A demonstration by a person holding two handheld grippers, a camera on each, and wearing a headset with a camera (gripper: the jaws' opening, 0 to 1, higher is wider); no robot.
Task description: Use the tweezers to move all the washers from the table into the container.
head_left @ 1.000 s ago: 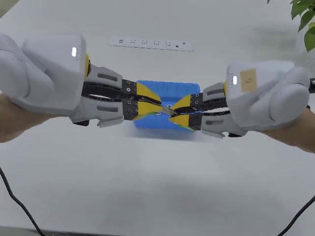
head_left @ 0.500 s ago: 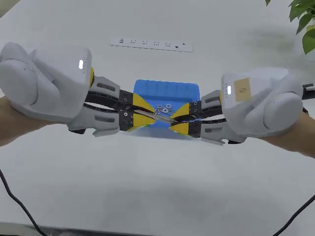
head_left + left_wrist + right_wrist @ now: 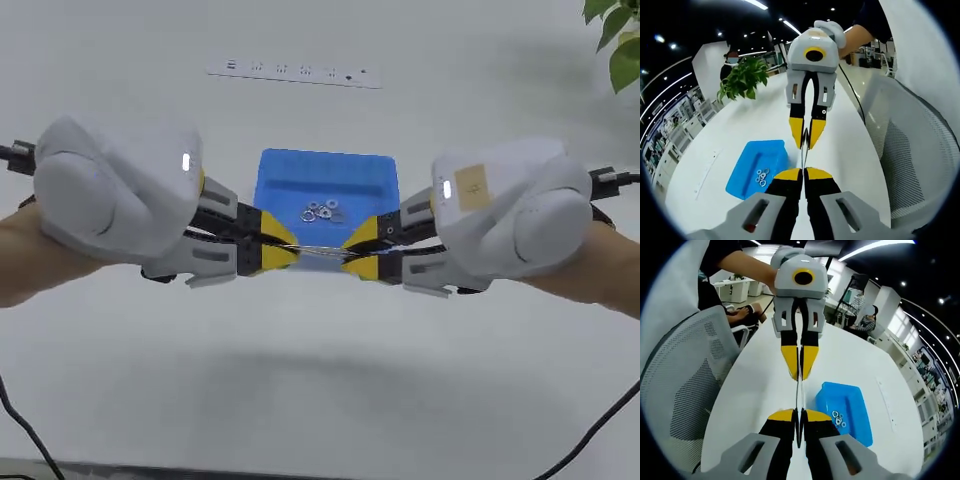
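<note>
A thin silver pair of tweezers (image 3: 320, 251) spans the gap between my two grippers, just above the near edge of the blue container (image 3: 280, 185). My left gripper (image 3: 285, 252) is shut on one end and my right gripper (image 3: 356, 254) is shut on the other. Several washers (image 3: 322, 211) lie together inside the container. In the left gripper view the tweezers (image 3: 803, 150) run from my left gripper (image 3: 803, 174) up to the right gripper (image 3: 809, 134), with container (image 3: 747, 172) and washers (image 3: 761, 176) to the left. The right gripper view mirrors this: tweezers (image 3: 797, 390), container (image 3: 857, 412), washers (image 3: 838, 418).
A white power strip (image 3: 295, 72) lies on the table beyond the container. Plant leaves (image 3: 612, 40) hang at the far right. Dark cables (image 3: 20, 420) trail off the near table edge. A mesh chair (image 3: 920, 150) stands beside the table.
Both grippers, still joined by the tweezers, have drawn back toward me from over the container to its near edge. The washers inside are now uncovered.
</note>
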